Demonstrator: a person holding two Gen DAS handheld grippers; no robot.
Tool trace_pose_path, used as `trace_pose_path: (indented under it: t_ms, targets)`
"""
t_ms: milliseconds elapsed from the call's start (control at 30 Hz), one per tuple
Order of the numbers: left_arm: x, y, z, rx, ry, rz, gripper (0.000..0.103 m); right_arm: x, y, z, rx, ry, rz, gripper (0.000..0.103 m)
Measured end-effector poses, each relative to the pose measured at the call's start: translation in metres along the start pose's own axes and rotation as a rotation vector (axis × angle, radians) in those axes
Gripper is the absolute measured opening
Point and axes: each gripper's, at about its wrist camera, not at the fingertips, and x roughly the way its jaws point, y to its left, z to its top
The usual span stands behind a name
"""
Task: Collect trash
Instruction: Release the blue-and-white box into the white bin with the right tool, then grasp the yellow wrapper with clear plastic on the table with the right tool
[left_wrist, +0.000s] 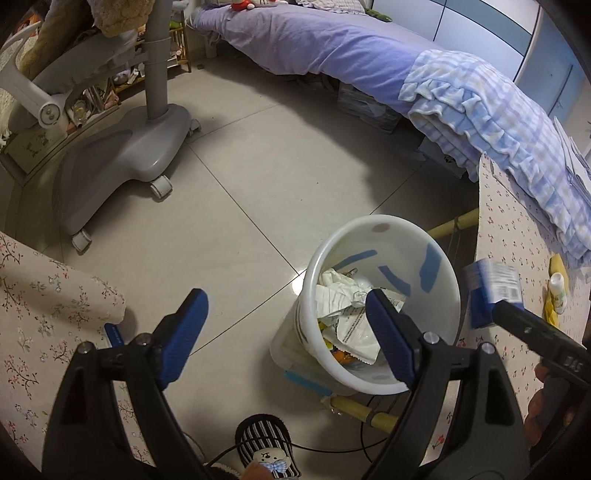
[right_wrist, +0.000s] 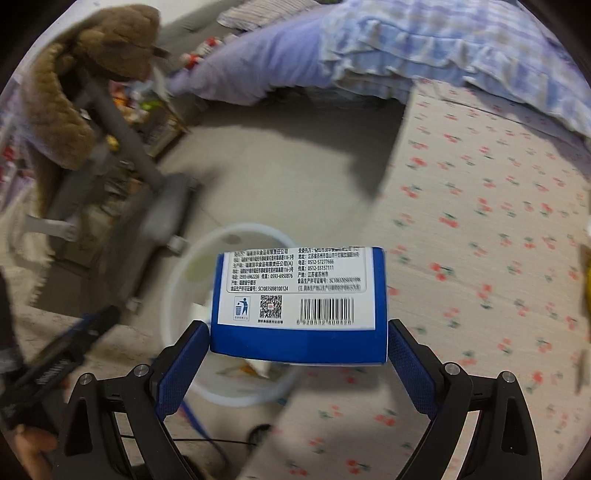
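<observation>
The left tongs are standing wide apart with nothing between the pads, hanging over the floor and the near rim of the white bin. The bin is sitting on the floor just beside the edge of the table, which is wearing a cloth printed with small cherries. Inside the bin, crumpled white paper and wrappers are lying in a heap.

The right tongs are gripping a blue and white carton by its two sides, the barcode face turned up toward the camera. The carton is hanging over the bin's mouth, right at the table's edge. In the left wrist view the same carton is showing at the bin's right rim, with the right tongs' black arm behind it.

A grey wheeled chair base is standing well apart from the bin, and a bed with a lilac cover is running along the far side. A striped slipper is lying near the bottom edge.
</observation>
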Motion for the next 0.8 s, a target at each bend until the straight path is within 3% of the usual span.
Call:
trace_pose_path:
  t_ms: [167,500,800]
  targets:
    - [-0.001,-0.002,0.0,0.001,-0.002,-0.004,0.087,-0.01,0.008,0.002,-0.033,-0.042,0.036,0.102]
    - [-0.001,-0.005,-0.001,0.009,-0.001,-0.015,0.087,-0.019,-0.01,-0.001,-0.021,-0.032,-0.034,0.102]
    - [0.003,-0.03,-0.008,0.071,0.02,-0.04,0.087,-0.059,-0.057,-0.012,-0.009,-0.048,-0.143,0.102]
